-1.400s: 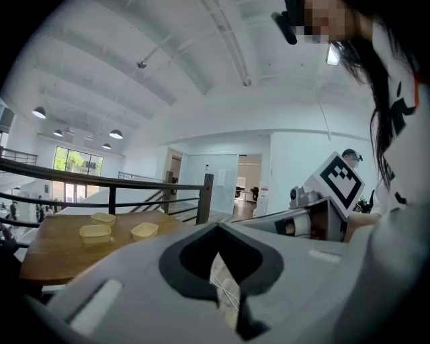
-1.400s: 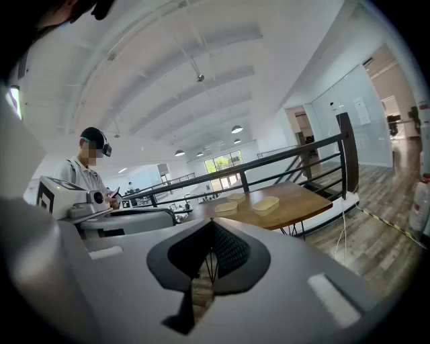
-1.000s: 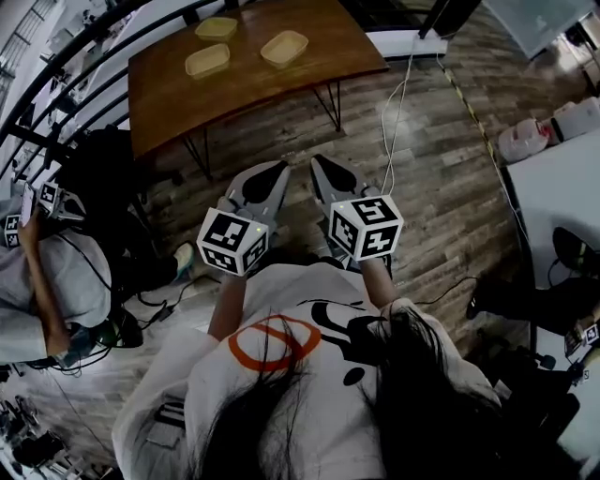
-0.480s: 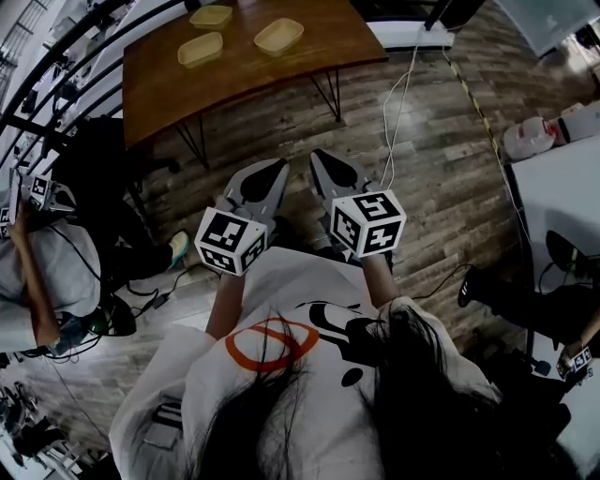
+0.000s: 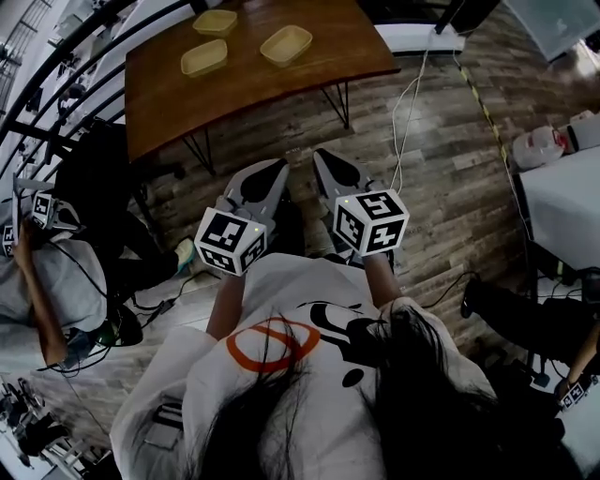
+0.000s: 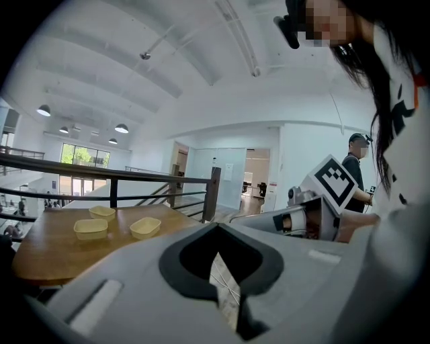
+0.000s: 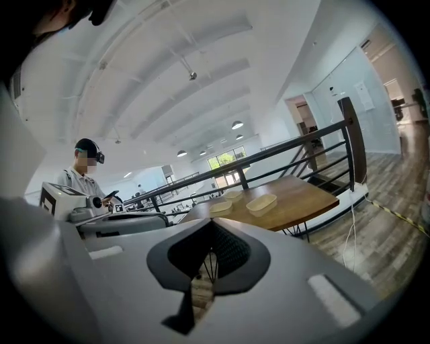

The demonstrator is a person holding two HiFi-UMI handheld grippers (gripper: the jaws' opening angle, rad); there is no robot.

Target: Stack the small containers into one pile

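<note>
Three shallow yellow containers stand apart on the brown wooden table (image 5: 309,80) far ahead: one at the back left (image 5: 215,22), one in front of it (image 5: 204,57), one to the right (image 5: 286,44). They also show small in the left gripper view, container (image 6: 145,227) nearest, and in the right gripper view, container (image 7: 261,203) nearest. My left gripper (image 5: 270,176) and right gripper (image 5: 328,167) are held side by side close to my body, above the wooden floor, well short of the table. Both are shut and empty.
A black railing (image 5: 56,89) runs behind and left of the table. A seated person (image 5: 42,281) is at the left. White cables (image 5: 405,112) trail over the floor to the right of the table. A white table edge (image 5: 567,216) stands at the right.
The head view has shifted a little, so the table sits slightly differently in frame. Both grippers stay shut in the same place near my body.
</note>
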